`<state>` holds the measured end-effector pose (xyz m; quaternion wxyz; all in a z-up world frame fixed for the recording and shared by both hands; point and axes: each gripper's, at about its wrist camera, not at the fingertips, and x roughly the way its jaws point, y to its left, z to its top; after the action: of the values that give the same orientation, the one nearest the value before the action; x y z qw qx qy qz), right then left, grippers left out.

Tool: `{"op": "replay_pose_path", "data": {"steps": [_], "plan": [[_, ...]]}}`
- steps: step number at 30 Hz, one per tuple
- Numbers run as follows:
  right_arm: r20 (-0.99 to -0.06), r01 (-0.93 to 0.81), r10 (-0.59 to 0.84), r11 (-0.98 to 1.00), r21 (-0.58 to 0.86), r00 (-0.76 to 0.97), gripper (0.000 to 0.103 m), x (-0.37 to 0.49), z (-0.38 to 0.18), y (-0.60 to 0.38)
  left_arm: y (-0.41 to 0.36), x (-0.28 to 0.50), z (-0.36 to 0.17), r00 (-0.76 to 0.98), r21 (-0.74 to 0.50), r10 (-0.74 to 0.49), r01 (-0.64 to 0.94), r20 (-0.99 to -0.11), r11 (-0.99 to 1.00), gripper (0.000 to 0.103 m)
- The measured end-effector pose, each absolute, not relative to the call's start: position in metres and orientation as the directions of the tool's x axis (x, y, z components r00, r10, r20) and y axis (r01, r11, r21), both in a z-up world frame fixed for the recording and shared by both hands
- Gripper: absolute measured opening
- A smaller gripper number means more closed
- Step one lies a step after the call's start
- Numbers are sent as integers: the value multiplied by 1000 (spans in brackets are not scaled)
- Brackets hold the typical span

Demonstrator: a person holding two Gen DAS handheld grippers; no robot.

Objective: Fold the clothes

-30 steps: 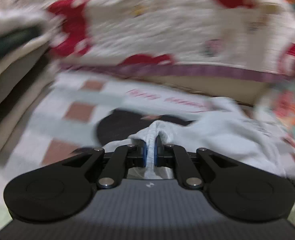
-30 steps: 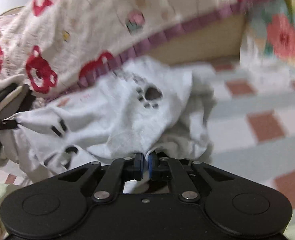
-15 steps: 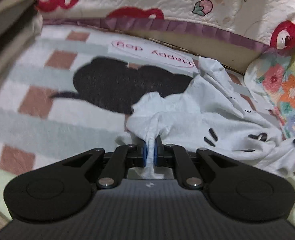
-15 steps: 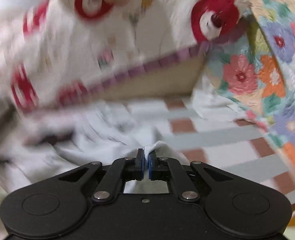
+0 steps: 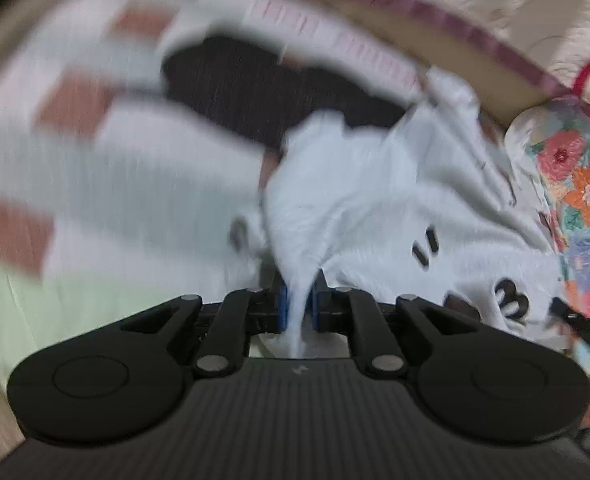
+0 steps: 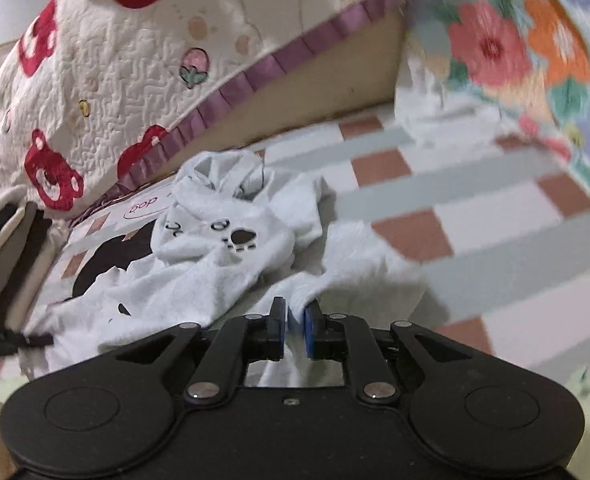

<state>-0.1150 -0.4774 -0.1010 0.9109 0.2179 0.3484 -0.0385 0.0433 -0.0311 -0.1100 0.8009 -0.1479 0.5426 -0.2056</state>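
The left wrist view, smeared by motion, shows the left gripper (image 5: pixel 298 304) with its blue pads close together on a twisted tuft of the white garment (image 5: pixel 375 200) — the cloth runs up between them and fans out over the checked blanket (image 5: pixel 95 184), partly covering a black dog-shaped print (image 5: pixel 255 88) there. That gripper's jaws have just eased open slightly, yet the tuft sits pinched between the pads. From the right wrist view, the right gripper (image 6: pixel 293 326) has just been opening: a clear gap stands between its pads, a fold of the same white garment (image 6: pixel 231 248) lies in that gap, and the pads no longer look pressed on it. The garment lies crumpled in a heap on the blanket, near the quilt with red bears (image 6: pixel 95 92) that hangs over the edge behind it and well clear of the floral cloth (image 6: pixel 515 48) at the right. The fold seems barely started, since no flat panel or straight edge shows. The risk from here is that the right corner drops free while the left one is pinched, so any pull would drag the heap sideways and bunch it further. The loose fold could also snag on a pad as the right gripper moves off, undoing whatever was laid down.
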Motion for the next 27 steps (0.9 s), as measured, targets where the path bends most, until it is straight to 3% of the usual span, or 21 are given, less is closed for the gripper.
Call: {"op": "replay_pose_path", "data": {"steps": [4, 6, 9, 12, 16, 17, 18, 19, 22, 23, 24, 27], "plan": [[-660, 254, 103, 870, 422, 744, 28, -117, -115, -479, -33, 42, -114, 306, -484, -507, 153, -806, 861, 12], [-659, 277, 115, 844, 459, 743, 48, -117, -122, -482, -33, 41, -114, 300, -495, -514, 141, -804, 857, 22], [-673, 335, 108, 803, 493, 732, 67, -115, -135, -485, -26, 38, -110, 318, -481, -489, 111, -812, 870, 30], [-692, 401, 94, 757, 517, 716, 67, -112, -150, -489, -17, 30, -102, 367, -435, -429, 72, -825, 897, 41], [-654, 406, 135, 686, 604, 744, 67, -109, -159, -494, -9, 30, -107, 338, -515, -499, 48, -798, 856, 51], [-638, 388, 150, 683, 619, 755, 64, -107, -159, -494, -10, 33, -111, 318, -540, -522, 36, -792, 841, 54], [-613, 354, 173, 684, 638, 771, 29, -106, -157, -493, -13, 38, -118, 289, -550, -533, 26, -795, 834, 57], [-580, 309, 201, 687, 658, 790, 10, -105, -153, -493, -18, 43, -124, 252, -547, -533, 18, -808, 837, 58], [-476, 176, 243, 714, 678, 845, 11, -113, -125, -488, -32, 46, -127, 263, -496, -493, 61, -829, 866, 55], [-445, 143, 245, 724, 675, 861, 11, -121, -113, -487, -37, 47, -127, 268, -478, -479, 74, -836, 875, 42], [-412, 114, 250, 724, 680, 876, 11, -132, -104, -487, -41, 48, -128, 272, -460, -466, 89, -842, 883, 7], [-370, 66, 240, 757, 650, 897, 11, -170, -87, -488, -45, 35, -109, 382, -433, -469, 182, -796, 883, 7]]}}
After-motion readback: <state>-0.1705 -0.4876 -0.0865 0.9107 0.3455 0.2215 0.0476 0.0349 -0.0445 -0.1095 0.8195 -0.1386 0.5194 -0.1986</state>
